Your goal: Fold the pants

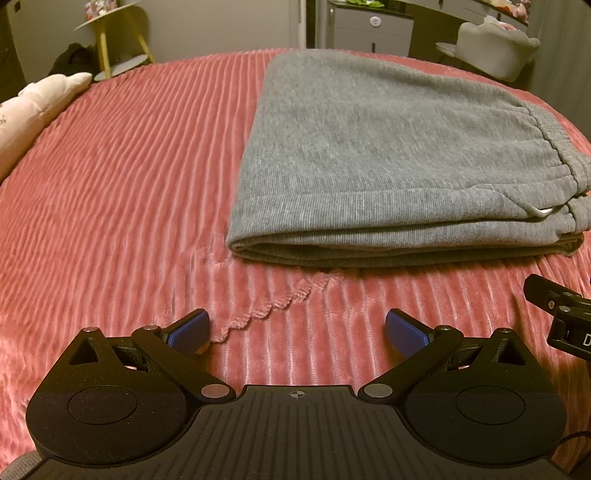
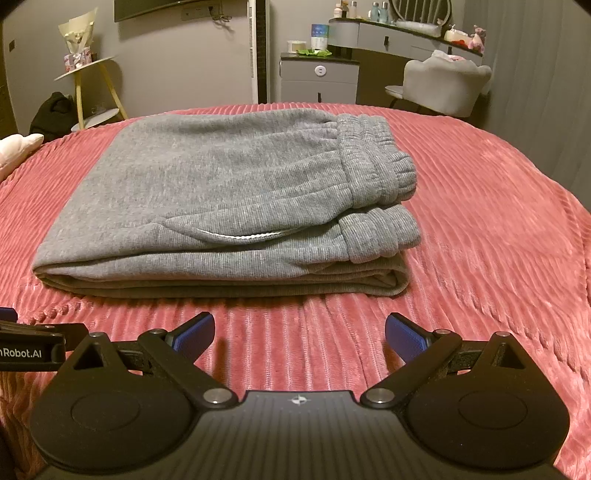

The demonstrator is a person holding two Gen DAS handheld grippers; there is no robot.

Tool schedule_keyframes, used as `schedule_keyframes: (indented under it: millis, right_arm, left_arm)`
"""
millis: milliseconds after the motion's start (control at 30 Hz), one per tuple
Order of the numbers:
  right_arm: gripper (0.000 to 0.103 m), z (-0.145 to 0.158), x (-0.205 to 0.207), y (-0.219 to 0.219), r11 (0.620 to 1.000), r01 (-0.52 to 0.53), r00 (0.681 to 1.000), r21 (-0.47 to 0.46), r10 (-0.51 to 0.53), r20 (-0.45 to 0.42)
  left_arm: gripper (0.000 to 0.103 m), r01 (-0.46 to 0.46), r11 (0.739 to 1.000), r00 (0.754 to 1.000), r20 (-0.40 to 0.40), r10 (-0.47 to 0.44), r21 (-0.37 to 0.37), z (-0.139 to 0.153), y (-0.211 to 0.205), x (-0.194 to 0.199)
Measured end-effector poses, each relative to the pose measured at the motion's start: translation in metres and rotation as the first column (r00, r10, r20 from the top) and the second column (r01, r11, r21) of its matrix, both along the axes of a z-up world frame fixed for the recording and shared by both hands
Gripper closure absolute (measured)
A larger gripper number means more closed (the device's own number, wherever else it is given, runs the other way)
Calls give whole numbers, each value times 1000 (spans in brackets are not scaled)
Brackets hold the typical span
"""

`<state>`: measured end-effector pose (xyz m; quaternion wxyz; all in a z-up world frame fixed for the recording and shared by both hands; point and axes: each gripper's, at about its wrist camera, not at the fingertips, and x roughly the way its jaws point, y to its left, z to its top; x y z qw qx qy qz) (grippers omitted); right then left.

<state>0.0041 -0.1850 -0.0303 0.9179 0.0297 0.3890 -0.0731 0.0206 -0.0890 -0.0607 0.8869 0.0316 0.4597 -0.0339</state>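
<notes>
Grey sweatpants (image 1: 388, 155) (image 2: 221, 199) lie folded in a flat stack on a pink ribbed bedspread (image 1: 129, 184) (image 2: 480, 221). Their elastic waistband (image 2: 373, 162) is on the right side, and a folded edge faces me. My left gripper (image 1: 297, 332) is open over the bedspread, a short way in front of the stack's near left corner, holding nothing. My right gripper (image 2: 299, 334) is open too, in front of the stack's near edge, and its fingers are empty. Part of the right gripper's body (image 1: 561, 314) shows at the left wrist view's right edge.
A white pillow (image 1: 33, 107) lies at the bed's left edge. Beyond the bed stand a yellow-legged side table (image 2: 88, 81), a grey drawer cabinet (image 2: 317, 79), a pale upholstered chair (image 2: 443, 85) and a dressing table (image 2: 399, 33). A small blanket ridge (image 1: 266, 314) runs near the left gripper.
</notes>
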Motion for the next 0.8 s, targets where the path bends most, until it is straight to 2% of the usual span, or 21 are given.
schedule_keyframes:
  millis: [800]
  right_arm:
    - [4,1,-1,4,1000,9,1000,-4,-9,5]
  left_arm:
    - [0,0,1000,1000,-2,0,0,0,1,0]
